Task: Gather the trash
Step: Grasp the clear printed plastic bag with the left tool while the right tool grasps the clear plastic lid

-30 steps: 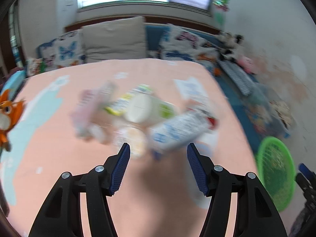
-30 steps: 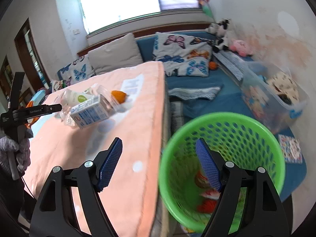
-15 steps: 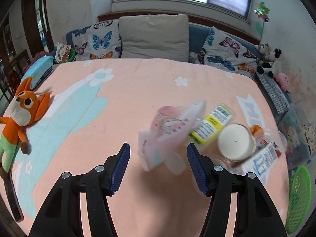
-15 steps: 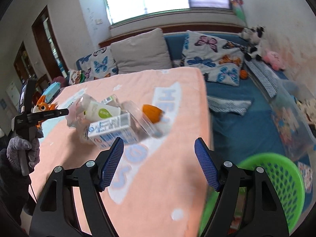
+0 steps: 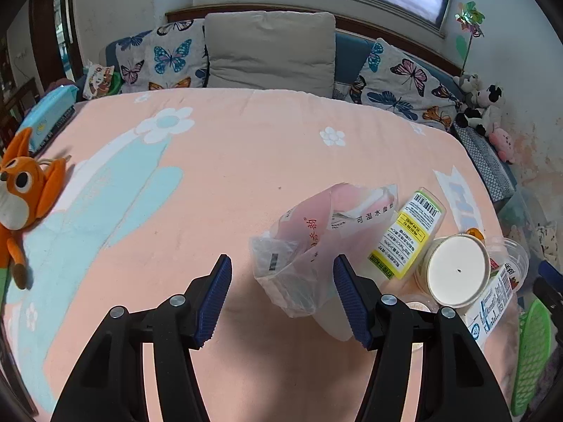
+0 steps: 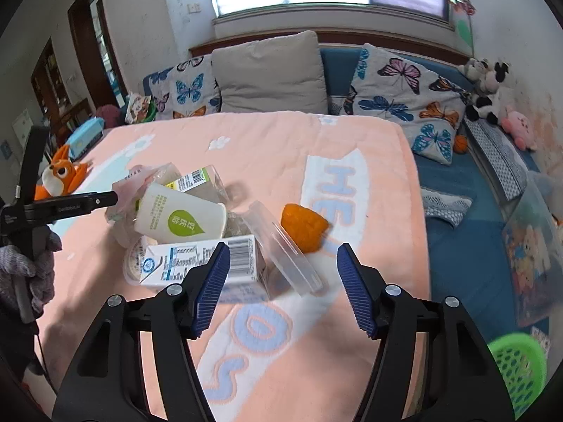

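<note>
Reaching w/ spread, empty left gripper (image 5: 282,297) for crumpled clear-pink plastic wrapper (image 5: 309,246) beside white paper cup (image 5: 457,274); next: close in, pinch.

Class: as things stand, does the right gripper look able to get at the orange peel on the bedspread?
Probably yes. The right gripper is open, and the orange peel lies apart from the pile, with only the clear plastic lid beside it, not over it.
</note>
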A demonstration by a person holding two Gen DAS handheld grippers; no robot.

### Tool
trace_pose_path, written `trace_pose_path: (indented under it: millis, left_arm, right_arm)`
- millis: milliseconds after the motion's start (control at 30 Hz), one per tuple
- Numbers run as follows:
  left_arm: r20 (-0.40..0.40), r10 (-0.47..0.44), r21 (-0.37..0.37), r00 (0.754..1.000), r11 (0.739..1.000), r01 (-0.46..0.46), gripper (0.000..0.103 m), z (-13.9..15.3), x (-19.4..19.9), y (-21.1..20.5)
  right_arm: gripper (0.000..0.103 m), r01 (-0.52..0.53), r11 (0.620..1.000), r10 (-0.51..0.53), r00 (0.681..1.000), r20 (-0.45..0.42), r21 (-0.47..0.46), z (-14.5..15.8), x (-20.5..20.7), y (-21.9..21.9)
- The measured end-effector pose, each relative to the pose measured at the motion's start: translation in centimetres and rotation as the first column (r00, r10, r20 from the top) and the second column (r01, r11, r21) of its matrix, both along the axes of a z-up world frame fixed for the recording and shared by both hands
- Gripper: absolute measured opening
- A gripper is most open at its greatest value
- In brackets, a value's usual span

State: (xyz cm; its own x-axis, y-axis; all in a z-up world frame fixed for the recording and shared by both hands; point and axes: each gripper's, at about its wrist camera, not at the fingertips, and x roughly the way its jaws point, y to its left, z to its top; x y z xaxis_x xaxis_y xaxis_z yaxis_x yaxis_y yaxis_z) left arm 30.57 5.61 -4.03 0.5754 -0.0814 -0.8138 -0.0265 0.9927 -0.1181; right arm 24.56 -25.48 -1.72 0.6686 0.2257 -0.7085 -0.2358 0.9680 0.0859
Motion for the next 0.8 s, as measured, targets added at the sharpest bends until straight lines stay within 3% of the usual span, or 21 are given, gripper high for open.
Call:
trace_pose_path:
  millis: [267, 500, 567, 800]
  left_arm:
    - [0.027, -0.062, -0.049, 0.998, 0.997, 0.063, 0.058, 0.4, -0.3, -0.6]
    - [0.040, -0.119, -0.013, 0.992, 0.993, 0.119, 0.057, 0.1, 0.0, -1.8]
    - [0.035, -0.113, -0.027, 0.993, 0.993, 0.114, 0.051, -0.2, 0.4, -1.5]
    - [0.044, -0.149, -0.056, 0.988, 0.987, 0.151, 0.014, -0.4, 0.5, -1.8]
  right_arm:
    - [0.057, -0.019, 0.999, 0.018, 1.000, -0.006, -0.043, -1.2, 2.5, 1.2]
    - [0.047, -0.028, 0.996, 0.027, 0.999, -0.020, -0.089, -2.1, 3.9, 1.6]
    - [0.043, -0.024, 0.995, 0.022, 1.000, -0.022, -0.098, -2.1, 3.9, 1.6]
    - [0.033, -0.023, 0.997, 0.022, 1.000, -0.014, -0.079, -1.8, 3.6, 1.0]
